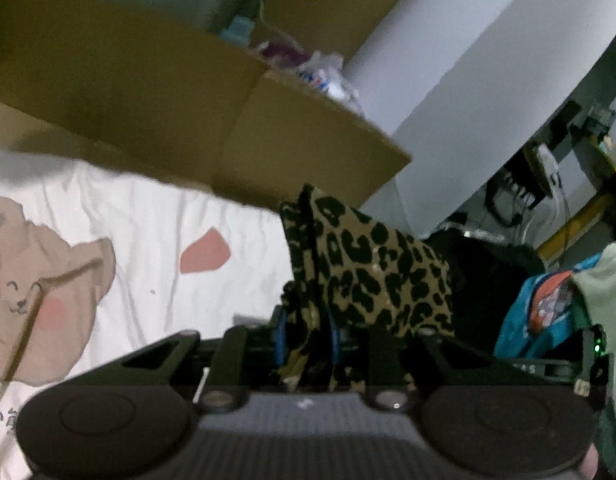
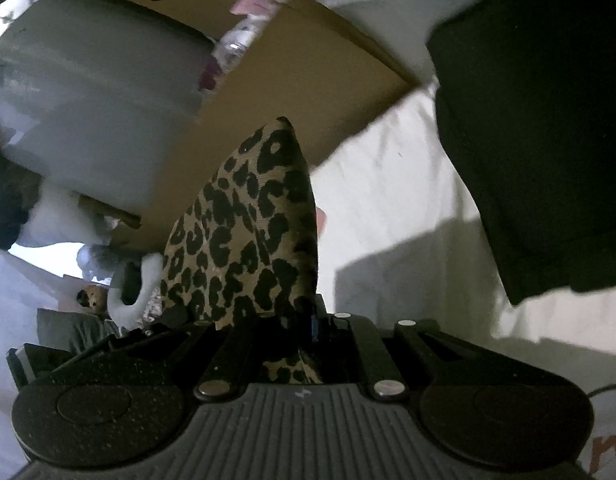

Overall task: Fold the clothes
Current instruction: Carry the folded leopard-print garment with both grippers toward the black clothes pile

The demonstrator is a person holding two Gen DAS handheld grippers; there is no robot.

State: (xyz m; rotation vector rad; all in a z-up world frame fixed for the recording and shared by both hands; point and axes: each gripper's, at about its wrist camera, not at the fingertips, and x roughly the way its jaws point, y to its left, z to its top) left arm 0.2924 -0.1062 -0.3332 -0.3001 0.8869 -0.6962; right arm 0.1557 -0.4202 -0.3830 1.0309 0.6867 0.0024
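Left claw (image 1: pixel 308 336), right claw (image 2: pixel 303 328) both tilted, raised over bedsheet (image 1: pixel 147 216), clenched on leopard-print garment (image 1: pixel 372 268).

Your left gripper (image 1: pixel 308 340) is clamped on a bunch of leopard-print garment (image 1: pixel 372 272) rising ahead of its fingers. Your right gripper (image 2: pixel 303 328) pinches the same fabric, tilted.

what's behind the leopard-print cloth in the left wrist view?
Behind the leopard-print cloth, held in the left claw: a cardboard box and a dark garment. What the cloth covers cannot be seen.
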